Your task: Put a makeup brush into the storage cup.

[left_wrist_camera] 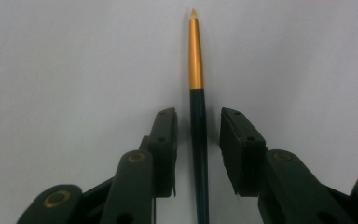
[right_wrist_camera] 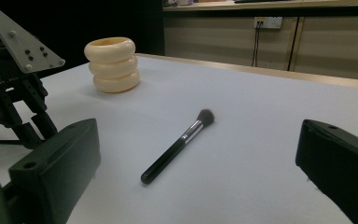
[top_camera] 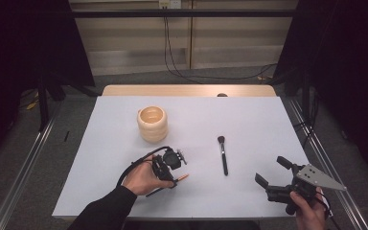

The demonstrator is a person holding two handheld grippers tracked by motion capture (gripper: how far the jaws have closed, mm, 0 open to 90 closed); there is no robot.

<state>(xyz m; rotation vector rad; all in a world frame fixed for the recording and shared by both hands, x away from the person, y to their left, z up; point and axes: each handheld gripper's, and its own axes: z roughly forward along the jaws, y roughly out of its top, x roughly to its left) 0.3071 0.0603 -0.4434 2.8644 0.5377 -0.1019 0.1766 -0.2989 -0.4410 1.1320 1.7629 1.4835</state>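
Your left hand-held gripper (left_wrist_camera: 198, 128) stood over the thin pencil (left_wrist_camera: 196, 93) near the front edge of the desk (top_camera: 249, 120), left of its middle. The pencil lay flat on the desk between the two jaws, its dark shaft in the gap and its gold end with the pale tip pointing away from the hand-held gripper. The jaws were narrow around it, but a small gap showed on each side, so the pads did not press on it.

The risk, I think, was in the closing. The shaft was thin and round and lay directly on the desk, so the pads could pass over it or push it to roll away. If one pad met it first, the pencil could turn and slip out.

Your left hand (top_camera: 141, 178) pointed the hand-held gripper down at the desk, with the forearm coming from the front edge. Your right hand-held gripper (top_camera: 273, 171) was held near the front right corner with its jaws wide apart and nothing between them, aimed toward the makeup brush (right_wrist_camera: 179, 144) and the cream ringed cup (right_wrist_camera: 113, 64).
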